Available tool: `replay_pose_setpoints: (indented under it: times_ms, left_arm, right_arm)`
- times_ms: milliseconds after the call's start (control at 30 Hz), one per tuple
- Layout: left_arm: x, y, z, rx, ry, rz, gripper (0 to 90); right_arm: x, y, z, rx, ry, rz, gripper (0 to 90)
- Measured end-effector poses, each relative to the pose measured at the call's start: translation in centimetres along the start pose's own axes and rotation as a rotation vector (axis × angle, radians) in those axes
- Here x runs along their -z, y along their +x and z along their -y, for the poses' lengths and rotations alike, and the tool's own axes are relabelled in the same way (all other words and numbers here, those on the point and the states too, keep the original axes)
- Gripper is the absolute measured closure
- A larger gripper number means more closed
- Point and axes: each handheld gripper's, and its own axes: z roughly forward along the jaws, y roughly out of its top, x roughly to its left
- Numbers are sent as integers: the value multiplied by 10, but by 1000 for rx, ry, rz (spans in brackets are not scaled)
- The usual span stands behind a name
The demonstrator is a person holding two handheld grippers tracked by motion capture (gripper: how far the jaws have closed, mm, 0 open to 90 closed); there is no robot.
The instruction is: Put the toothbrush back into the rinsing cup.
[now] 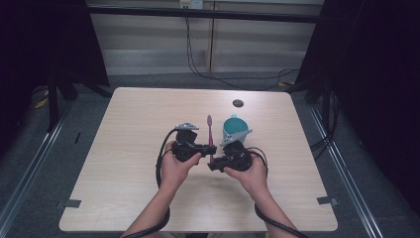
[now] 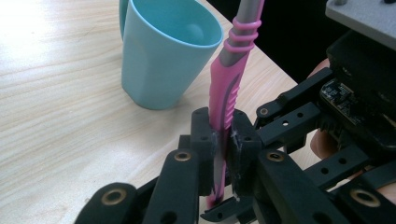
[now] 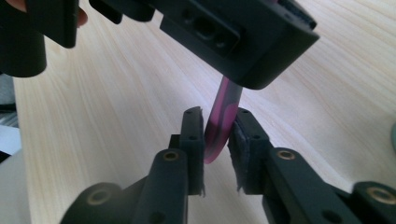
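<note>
Where the two grippers meet above the middle of the table (image 1: 124,163), the pink toothbrush (image 2: 225,100) sits pinched at its lower handle between the pressed jaws of the left gripper (image 2: 219,140). The right gripper (image 3: 219,135) flanks the handle's tip with its jaws slightly parted, not quite gripping. Just beyond stands a teal cup (image 2: 163,51), upright on the wood. No writing is readable on brush or cup
</note>
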Motion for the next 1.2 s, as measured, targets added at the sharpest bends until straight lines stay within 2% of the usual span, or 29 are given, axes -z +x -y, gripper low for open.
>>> replay_pose_setpoints:
  times_ms: [67,167,233,367,533,767,1000,1200]
  left_arm:
    - [1,1,0,1,10,-3,828]
    - [3,3,1,0,18,-16,828]
    - [5,4,0,-5,22,-21,828]
    - [9,6,0,-11,32,-35,829]
    - [10,7,2,-10,44,-40,829]
    - [9,5,0,-15,55,-36,829]
    - [7,3,-1,-18,59,-39,829]
    - [3,2,0,-17,66,-38,829]
  right_arm:
    - [1,0,0,-4,-12,8,695]
    - [3,-1,0,21,5,38,643]
    - [6,-3,1,8,1,37,599]
    - [13,-7,2,1,-16,41,573]
    - [25,-11,0,-17,-55,49,570]
    - [42,-14,-10,-6,-78,64,576]
    - [56,-14,-20,-13,-126,66,598]
    - [65,-11,-34,3,-133,80,604]
